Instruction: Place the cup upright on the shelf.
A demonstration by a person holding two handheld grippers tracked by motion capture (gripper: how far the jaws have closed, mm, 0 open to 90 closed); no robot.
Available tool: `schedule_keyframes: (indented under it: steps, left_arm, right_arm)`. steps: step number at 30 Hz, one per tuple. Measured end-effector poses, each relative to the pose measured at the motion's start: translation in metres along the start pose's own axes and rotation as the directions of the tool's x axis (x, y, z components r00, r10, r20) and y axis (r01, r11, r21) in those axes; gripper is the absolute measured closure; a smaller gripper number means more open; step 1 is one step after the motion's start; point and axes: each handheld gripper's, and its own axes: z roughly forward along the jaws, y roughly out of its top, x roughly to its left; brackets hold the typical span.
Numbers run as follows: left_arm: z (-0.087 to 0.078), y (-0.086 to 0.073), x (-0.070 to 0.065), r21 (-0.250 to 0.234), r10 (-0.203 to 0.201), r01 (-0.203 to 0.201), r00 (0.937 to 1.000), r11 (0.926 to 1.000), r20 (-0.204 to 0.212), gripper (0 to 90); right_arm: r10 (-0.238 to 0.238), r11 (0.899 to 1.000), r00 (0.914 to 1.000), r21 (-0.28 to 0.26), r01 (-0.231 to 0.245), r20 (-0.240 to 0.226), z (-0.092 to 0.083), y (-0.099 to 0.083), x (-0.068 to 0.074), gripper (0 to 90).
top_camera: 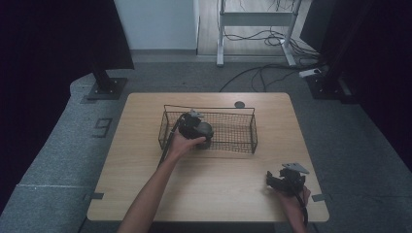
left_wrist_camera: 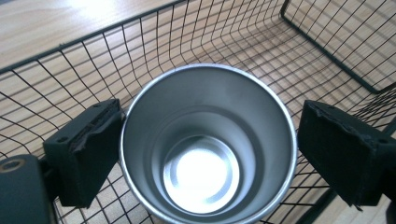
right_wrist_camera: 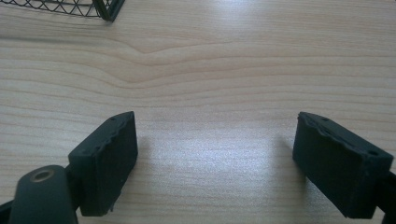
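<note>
Left gripper straddles a steel cup inside the wire basket, jaws spread; right gripper gapes empty over the table.

One mark can be read: a figure "9", set in dark strips on the grey floor left of the table. No other text, label or brand is legible.

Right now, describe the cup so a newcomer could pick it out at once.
Start at the wooden table, then the black wire basket on its far half. Inside the basket's left end, between the jaws of the left gripper, stands a metal cup: round, open-topped, empty, shiny silver against the black mesh.
</note>
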Motion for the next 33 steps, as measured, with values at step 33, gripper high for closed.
schedule_keyframes:
  steps: [33]
  left_arm:
    - [-0.083,-0.026,-0.009,-0.195,0.042,-0.041,0.9991,0.98,0.005,10.0]
  right_arm:
    - [-0.002,1.0,1.0,-0.001,0.002,0.001,0.0,0.0,0.0,13.6]
